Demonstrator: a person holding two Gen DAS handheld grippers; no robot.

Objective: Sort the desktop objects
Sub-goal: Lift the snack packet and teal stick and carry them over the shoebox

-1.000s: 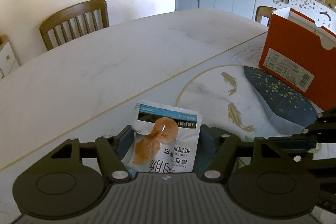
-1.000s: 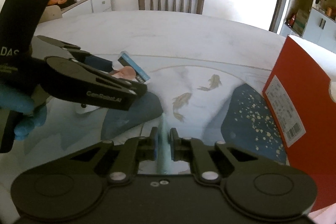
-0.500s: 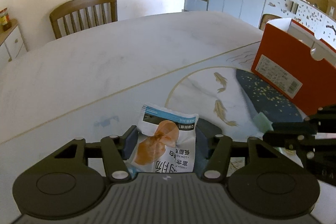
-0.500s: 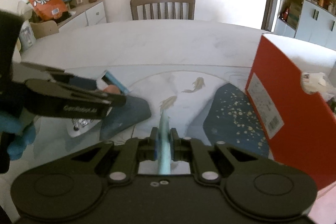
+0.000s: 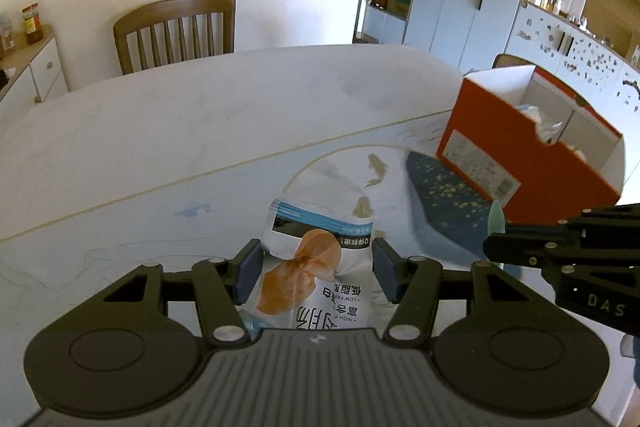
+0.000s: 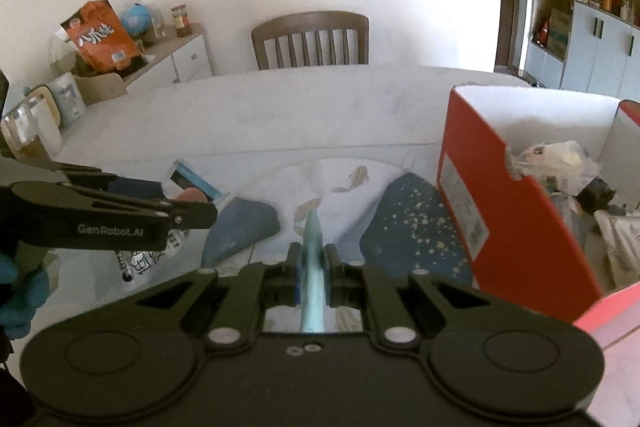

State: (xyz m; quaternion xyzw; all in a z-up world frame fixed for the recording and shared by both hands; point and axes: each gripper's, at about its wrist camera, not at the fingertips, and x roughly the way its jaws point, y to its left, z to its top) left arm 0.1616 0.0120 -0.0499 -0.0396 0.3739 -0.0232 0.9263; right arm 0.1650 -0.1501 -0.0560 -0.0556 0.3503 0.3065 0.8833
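Observation:
My left gripper is shut on a white snack packet with an orange picture and a blue band, held above the table. My right gripper is shut on a thin pale green flat item, seen edge-on; it also shows in the left wrist view. The open orange box stands to the right of both grippers, with several packets inside. The left gripper also appears at the left of the right wrist view, with the snack packet in it.
The white marble table has a fish-pattern mat under the box. A wooden chair stands at the far side. A sideboard with jars and an orange bag is at the left. Cabinets line the right wall.
Both grippers have risen with their loads and tilted up. The orange box now shows its open inside. The right gripper has moved closer to the box.

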